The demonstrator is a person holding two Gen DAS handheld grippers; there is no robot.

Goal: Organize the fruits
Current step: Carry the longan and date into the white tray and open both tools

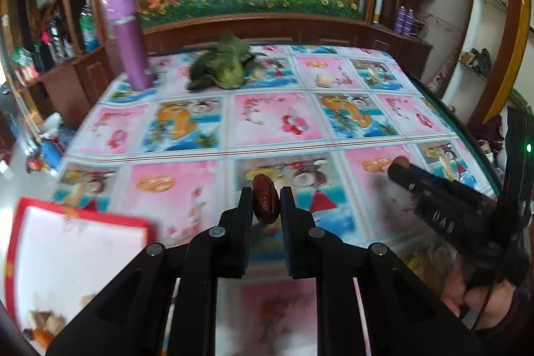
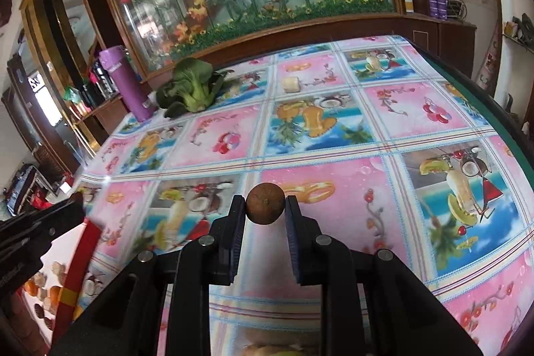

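The left tool point(image 1: 266, 206) grips a wrinkled dark-red date point(image 1: 265, 198) between its fingertips, held just above the worktop point(image 1: 273, 119), which is covered with a pink-and-blue fruit-print cloth. The right tool point(image 2: 265, 206) pinches a round brown longan point(image 2: 265, 203) between its pads, also over the worktop. Taking the red-rimmed white tray point(image 1: 76, 242) as landmark: it lies at the worktop's near left corner, with small orange and brown fruit pieces point(image 1: 43, 322) in its near end. The date sits to the right of the tray, close by; the longan is farther right still. Well beyond the tray, at the far side of the worktop, stand a purple flask point(image 1: 128, 42) and a leafy green vegetable point(image 1: 223, 62), with a small pale chunk point(image 1: 324, 79) to their right.
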